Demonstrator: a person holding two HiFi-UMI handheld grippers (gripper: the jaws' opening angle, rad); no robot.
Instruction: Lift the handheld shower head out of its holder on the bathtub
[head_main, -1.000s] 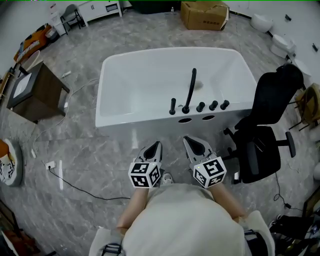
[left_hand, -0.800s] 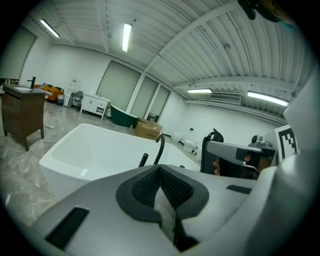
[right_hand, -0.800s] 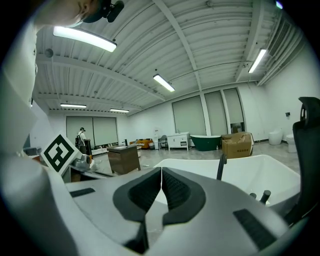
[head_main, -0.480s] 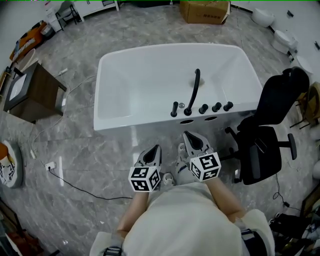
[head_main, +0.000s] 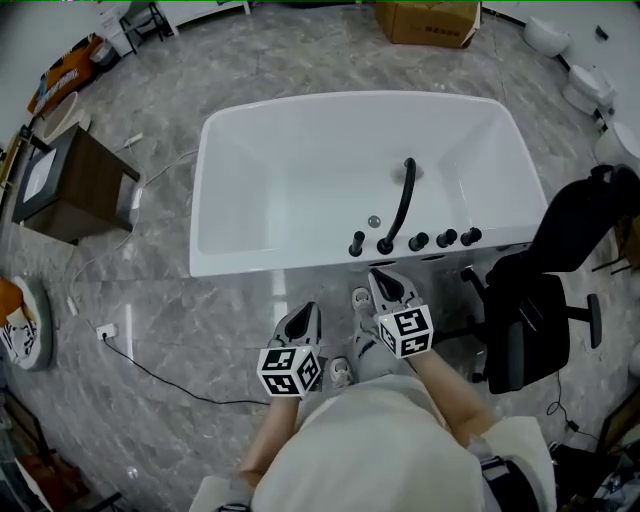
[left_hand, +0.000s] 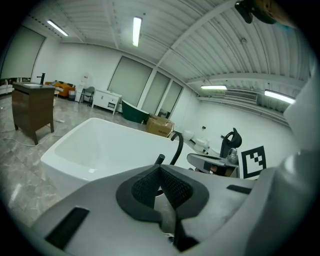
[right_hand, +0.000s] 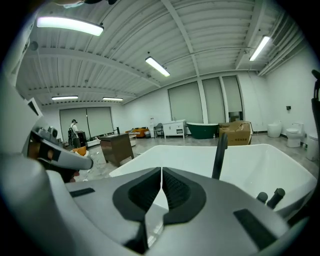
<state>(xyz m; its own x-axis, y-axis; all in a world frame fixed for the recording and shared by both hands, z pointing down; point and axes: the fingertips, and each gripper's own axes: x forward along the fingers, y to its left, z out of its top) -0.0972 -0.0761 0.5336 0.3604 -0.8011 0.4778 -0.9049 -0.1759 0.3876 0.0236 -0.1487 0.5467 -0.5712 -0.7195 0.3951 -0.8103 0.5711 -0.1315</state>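
Observation:
A white bathtub fills the middle of the head view. On its near rim stand a curved black spout, three black knobs and, left of the spout, a short upright black handheld shower head in its holder. My right gripper is shut and empty, its tip just short of the rim below the spout. My left gripper is also shut and empty, farther back and to the left. The left gripper view shows the shower head just beyond its jaws. The right gripper view shows the spout and knobs.
A black office chair stands close at the right of the tub. A dark wooden cabinet is at the left, and a cable runs over the marble floor. A cardboard box sits behind the tub.
Both grippers have come forward toward the tub's near rim, the right one farther. The tub and its fittings now lie lower and closer in the head view.

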